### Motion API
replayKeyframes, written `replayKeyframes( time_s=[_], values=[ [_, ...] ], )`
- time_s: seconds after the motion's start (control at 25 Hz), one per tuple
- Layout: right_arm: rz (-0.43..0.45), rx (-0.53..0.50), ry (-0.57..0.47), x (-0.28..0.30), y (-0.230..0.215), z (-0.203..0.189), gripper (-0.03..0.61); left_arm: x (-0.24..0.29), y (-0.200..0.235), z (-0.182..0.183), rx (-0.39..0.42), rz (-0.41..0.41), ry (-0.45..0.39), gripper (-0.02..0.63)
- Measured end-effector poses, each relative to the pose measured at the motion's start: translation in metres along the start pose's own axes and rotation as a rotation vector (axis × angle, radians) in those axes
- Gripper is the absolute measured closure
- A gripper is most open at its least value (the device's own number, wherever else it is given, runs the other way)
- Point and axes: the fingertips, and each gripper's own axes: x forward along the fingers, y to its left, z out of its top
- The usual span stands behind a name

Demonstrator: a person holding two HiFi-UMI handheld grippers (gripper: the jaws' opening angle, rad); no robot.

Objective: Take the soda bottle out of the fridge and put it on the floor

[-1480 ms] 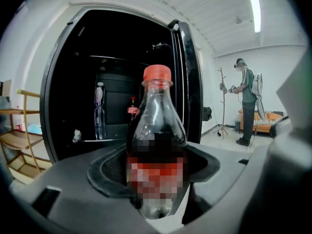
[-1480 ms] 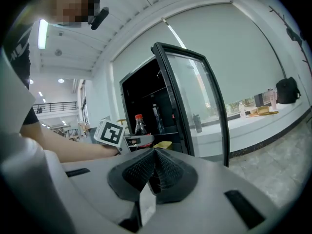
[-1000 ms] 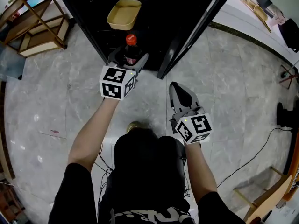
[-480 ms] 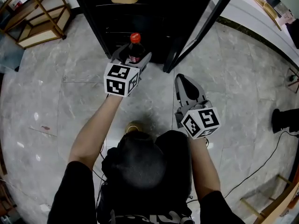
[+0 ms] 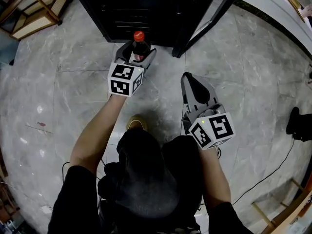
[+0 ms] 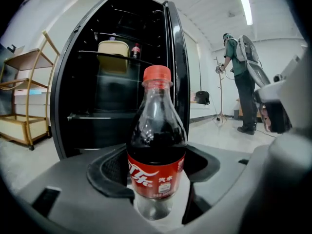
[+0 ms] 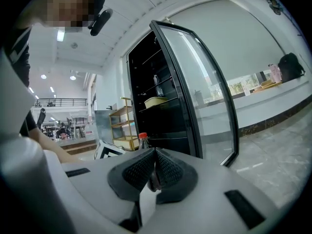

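Setting the soda bottle (image 5: 140,44) down well means keeping it upright and letting go only once its base rests flat on the floor (image 5: 63,87). It stands at the upper centre of the head view, just outside the fridge (image 5: 131,9), pinched by the left gripper (image 5: 135,56) on an outstretched forearm (image 5: 95,130). The right gripper (image 5: 191,81), jaws pressed together on nothing, points forward right of centre.

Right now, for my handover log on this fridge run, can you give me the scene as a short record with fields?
soda bottle: upright, red cap, dark drink, outside the fridge
left gripper: shut on soda bottle, around its lower body
right gripper: shut, nothing between its jaws
fridge: black, just beyond the bottle
door: glass, swung open
yellow tray: on an upper fridge shelf
floor: grey stone tiles; whether the bottle touches it cannot be told
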Motion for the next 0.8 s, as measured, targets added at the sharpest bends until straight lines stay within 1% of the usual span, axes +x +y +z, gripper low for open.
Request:
replayKeyframes(
  time_s=[0.2, 0.4, 0.52, 0.64, 0.8],
  values=[
    [0.016, -0.027, 0.023, 0.003, 0.004, -0.008, 0.554, 0.016, -0.002, -0.046, -0.007, 0.004, 0.026, 0.302],
    [0.037, 0.006, 0.044, 0.009, 0.007, -0.016, 0.554, 0.031, 0.003, -0.077, -0.023, 0.037, 0.035, 0.302],
    [0.040, -0.001, 0.054, 0.010, 0.009, -0.018, 0.555, 0.041, 0.002, -0.089, -0.030, 0.036, 0.043, 0.302],
    [0.023, -0.015, 0.065, 0.007, 0.007, -0.022, 0.554, 0.046, 0.002, -0.097, -0.032, 0.044, 0.044, 0.302],
    [0.008, -0.021, 0.074, 0.007, 0.002, -0.025, 0.554, 0.049, 0.001, -0.099, -0.029, 0.054, 0.025, 0.301]
  ],
)
